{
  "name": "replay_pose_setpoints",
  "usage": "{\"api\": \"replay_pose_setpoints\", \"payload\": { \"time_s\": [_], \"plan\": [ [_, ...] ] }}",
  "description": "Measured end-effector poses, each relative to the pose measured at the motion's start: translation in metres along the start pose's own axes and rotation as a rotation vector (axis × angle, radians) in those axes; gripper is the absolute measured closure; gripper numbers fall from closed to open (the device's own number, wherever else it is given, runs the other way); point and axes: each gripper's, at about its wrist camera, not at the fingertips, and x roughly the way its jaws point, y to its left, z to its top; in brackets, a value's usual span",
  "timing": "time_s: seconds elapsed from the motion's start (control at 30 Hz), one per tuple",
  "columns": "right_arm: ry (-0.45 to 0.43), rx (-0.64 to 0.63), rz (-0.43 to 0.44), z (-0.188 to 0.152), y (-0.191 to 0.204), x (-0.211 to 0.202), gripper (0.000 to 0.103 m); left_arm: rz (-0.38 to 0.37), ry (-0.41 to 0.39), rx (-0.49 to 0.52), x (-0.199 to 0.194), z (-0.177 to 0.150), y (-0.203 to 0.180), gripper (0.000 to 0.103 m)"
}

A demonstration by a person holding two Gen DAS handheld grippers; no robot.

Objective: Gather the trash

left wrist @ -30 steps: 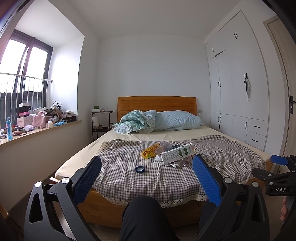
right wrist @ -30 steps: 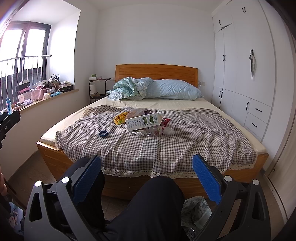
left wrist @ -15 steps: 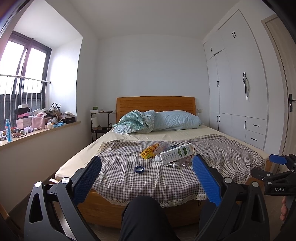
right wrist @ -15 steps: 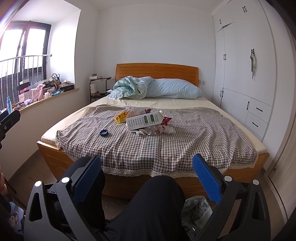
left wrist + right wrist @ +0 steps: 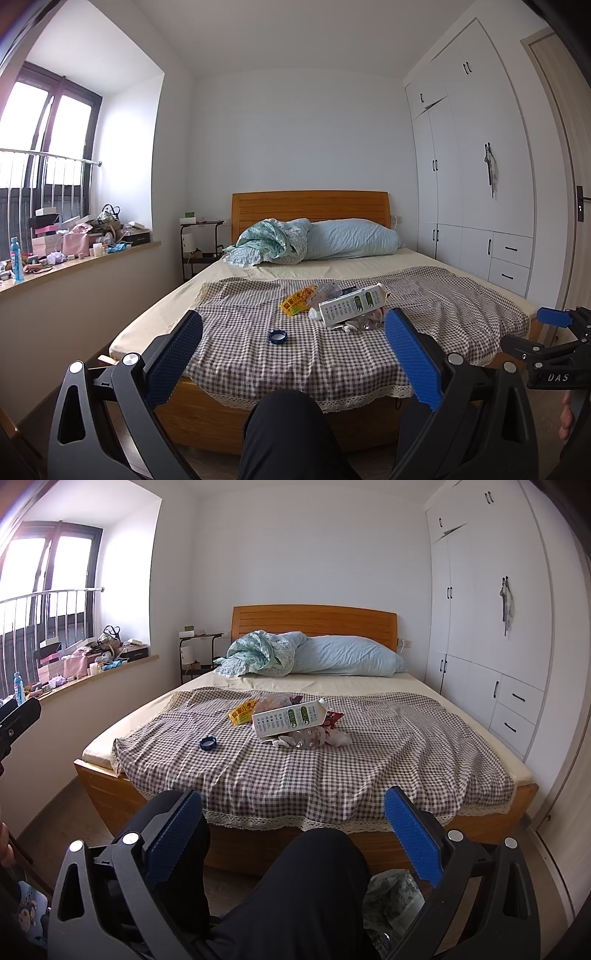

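Observation:
Trash lies in a heap on the checked cloth (image 5: 332, 350) (image 5: 332, 768) in the middle of the bed: a white and green carton (image 5: 351, 304) (image 5: 290, 720), a yellow snack bag (image 5: 295, 303) (image 5: 242, 712), clear and red wrappers (image 5: 314, 736). A blue round lid (image 5: 277, 336) (image 5: 208, 743) lies apart, to the left of the heap. My left gripper (image 5: 293, 354) is open and empty, well short of the bed. My right gripper (image 5: 293, 834) is open and empty, also short of the bed, above the person's knee.
The person's dark-trousered leg (image 5: 295, 893) is low in both views. A plastic bag (image 5: 391, 890) lies on the floor by the bed's foot. Pillow and quilt (image 5: 314, 657) at the headboard. Cluttered window sill (image 5: 74, 243) left, white wardrobe (image 5: 480, 184) right.
Both views have shifted only slightly; the bed sits a touch lower in the left view. Both grippers stay open and nothing on the bed has moved.

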Motion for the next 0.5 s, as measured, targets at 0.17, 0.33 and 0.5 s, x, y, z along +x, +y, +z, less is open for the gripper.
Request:
{"api": "replay_pose_setpoints", "payload": {
  "time_s": [0.17,0.33,0.5],
  "plan": [
    [0.002,0.001,0.002,0.000,-0.001,0.001,0.008,-0.001,0.010,0.001,0.003,-0.001,-0.002,0.007],
    [0.011,0.000,0.003,-0.002,-0.001,0.005,0.008,-0.006,0.039,-0.001,0.012,-0.006,-0.003,0.007],
    [0.005,-0.005,-0.013,-0.004,-0.002,0.008,0.008,-0.002,0.075,-0.013,0.025,-0.015,0.001,0.007]
  ]
}}
